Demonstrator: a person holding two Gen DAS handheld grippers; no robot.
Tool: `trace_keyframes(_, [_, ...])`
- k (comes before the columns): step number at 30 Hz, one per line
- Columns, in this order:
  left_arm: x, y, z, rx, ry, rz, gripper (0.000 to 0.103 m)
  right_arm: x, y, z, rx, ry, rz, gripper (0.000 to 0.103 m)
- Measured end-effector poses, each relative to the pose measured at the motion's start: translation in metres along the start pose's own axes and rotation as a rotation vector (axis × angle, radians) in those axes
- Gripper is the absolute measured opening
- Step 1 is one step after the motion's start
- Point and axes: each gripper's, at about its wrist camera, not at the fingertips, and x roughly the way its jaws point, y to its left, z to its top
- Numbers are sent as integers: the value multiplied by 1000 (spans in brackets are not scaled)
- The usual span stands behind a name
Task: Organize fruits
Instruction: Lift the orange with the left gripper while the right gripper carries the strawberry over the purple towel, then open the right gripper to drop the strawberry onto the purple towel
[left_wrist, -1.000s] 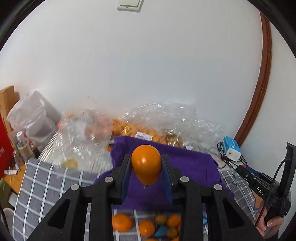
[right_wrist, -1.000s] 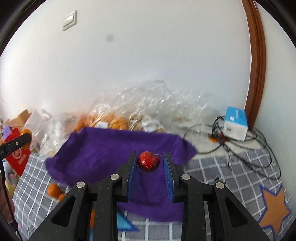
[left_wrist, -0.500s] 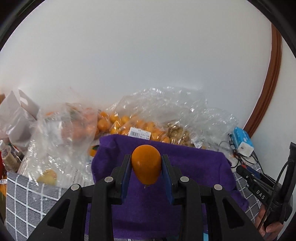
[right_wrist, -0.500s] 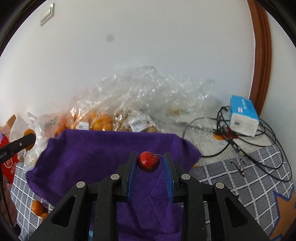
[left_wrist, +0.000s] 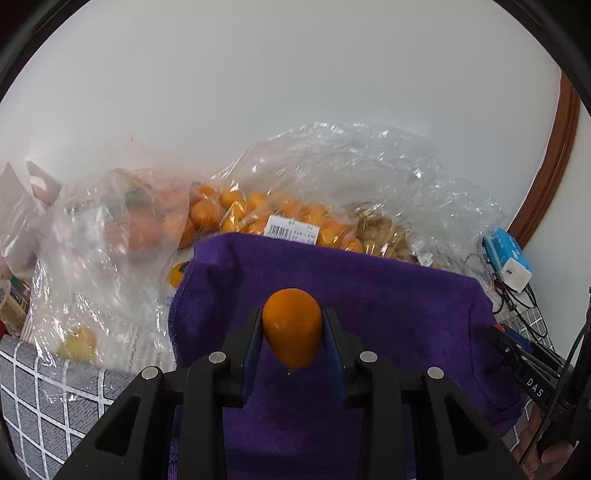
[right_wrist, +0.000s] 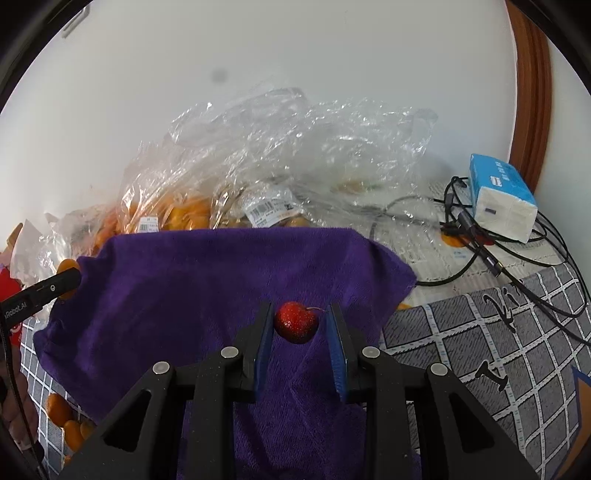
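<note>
Over the purple cloth: two hand-held grippers hang side by side, each carrying one piece of fruit.
Left gripper: its blue-padded fingers are clenched on an orange fruit, an egg-shaped piece pinched at its sides with the narrow end pointing down.
Right gripper: it grasps a small red fruit, glossy and speckled; the left pad presses its side, while on the right a thin stem reaches toward the pad and a sliver of cloth shows between.
Purple cloth: a fuzzy towel spread across the middle of the table, directly beneath both held fruits, its far edge raised against the bags.
Plastic bags: crumpled clear bags along the far wall, just behind the cloth; one with a barcode label is packed with small orange fruits.
Left-hand bag: it lies left of the cloth with larger orange fruit inside and a pale yellow fruit near its near end.
Loose oranges: a few sit on the tablecloth at the cloth's near-left corner, seen from the right wrist camera.
Tablecloth: grey with a white grid, exposed to the right of the cloth.
Tissue pack: blue and white, at far right beside a tangle of black cables.
</note>
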Motion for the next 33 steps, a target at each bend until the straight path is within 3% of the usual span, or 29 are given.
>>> trace_keyframes(20, [37, -7, -17, 73, 153, 58, 31, 23, 13, -16, -60, 89, -19, 29])
trace_keyframes(23, [39, -9, -17, 89, 163, 70, 31, 24, 14, -16, -60, 91, -8, 36])
trace_keyframes(28, [40, -12, -16, 93, 177, 67, 31, 17, 21, -18, -81, 75, 2, 64])
trace_keyframes(31, [39, -13, -14, 102, 176, 64, 31, 11, 23, -18, -89, 56, -1, 73])
trace_keyframes(33, [36, -13, -12, 97, 171, 62, 32, 7, 24, -18, -89, 40, -7, 74])
